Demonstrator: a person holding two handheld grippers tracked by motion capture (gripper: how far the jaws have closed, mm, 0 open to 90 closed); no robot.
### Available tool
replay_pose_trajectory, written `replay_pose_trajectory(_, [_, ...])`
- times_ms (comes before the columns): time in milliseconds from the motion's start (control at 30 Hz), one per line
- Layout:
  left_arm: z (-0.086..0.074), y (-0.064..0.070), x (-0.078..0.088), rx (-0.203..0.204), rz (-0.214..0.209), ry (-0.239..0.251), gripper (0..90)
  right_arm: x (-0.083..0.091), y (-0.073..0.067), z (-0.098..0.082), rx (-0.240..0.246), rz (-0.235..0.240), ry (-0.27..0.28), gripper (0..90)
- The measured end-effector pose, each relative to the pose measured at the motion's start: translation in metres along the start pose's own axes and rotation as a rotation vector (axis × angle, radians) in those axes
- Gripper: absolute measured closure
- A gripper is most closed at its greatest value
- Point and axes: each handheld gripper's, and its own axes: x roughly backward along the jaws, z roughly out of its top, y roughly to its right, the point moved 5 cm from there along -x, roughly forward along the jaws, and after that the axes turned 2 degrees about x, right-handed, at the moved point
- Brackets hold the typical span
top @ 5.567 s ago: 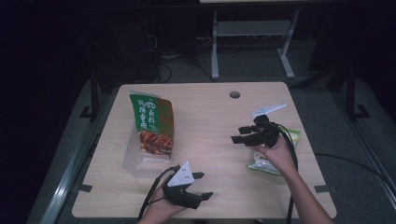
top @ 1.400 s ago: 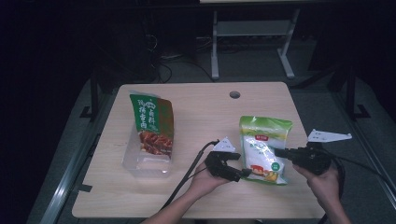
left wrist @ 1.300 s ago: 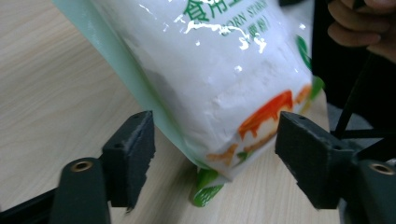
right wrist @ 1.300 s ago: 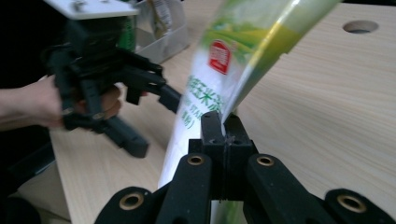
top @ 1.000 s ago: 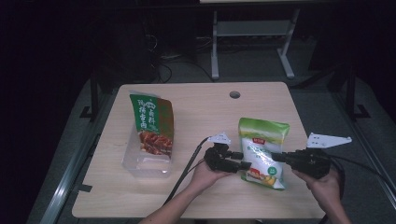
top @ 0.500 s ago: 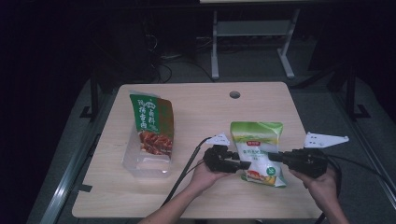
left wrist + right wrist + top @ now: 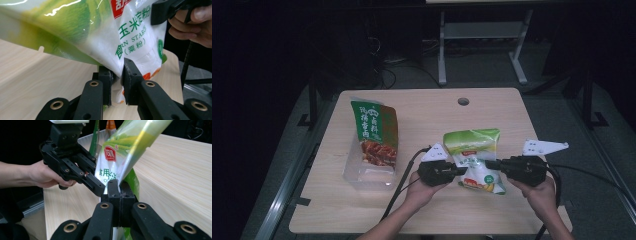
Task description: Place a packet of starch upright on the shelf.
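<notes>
Now both tools pinch the corn starch bag (image 7: 474, 162): left tool (image 7: 460, 171) just closed, right tool (image 7: 488, 164) clamped; lifted, unplaced.

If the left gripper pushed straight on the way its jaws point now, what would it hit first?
The corn starch bag: the left gripper has just closed on its edge. Beyond the bag, likely the right gripper, which points back at it, though depth is unclear.

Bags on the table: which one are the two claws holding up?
The pale green and white starch bag, gripped between the left claw and right claw. The dark green and brown bag rests untouched in a clear tub.
</notes>
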Motion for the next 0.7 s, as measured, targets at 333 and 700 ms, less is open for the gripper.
replay_pose_trajectory(333, [-0.013,-0.005,0.016,-0.113,0.096,-0.074,79.4,-0.030,-0.007,-0.008,0.046,0.006,-0.123,87.0])
replay_pose_trajectory(700, [-0.016,0.003,0.011,-0.161,0.102,-0.094,80.0,-0.026,-0.002,-0.012,0.028,0.001,-0.198,67.9])
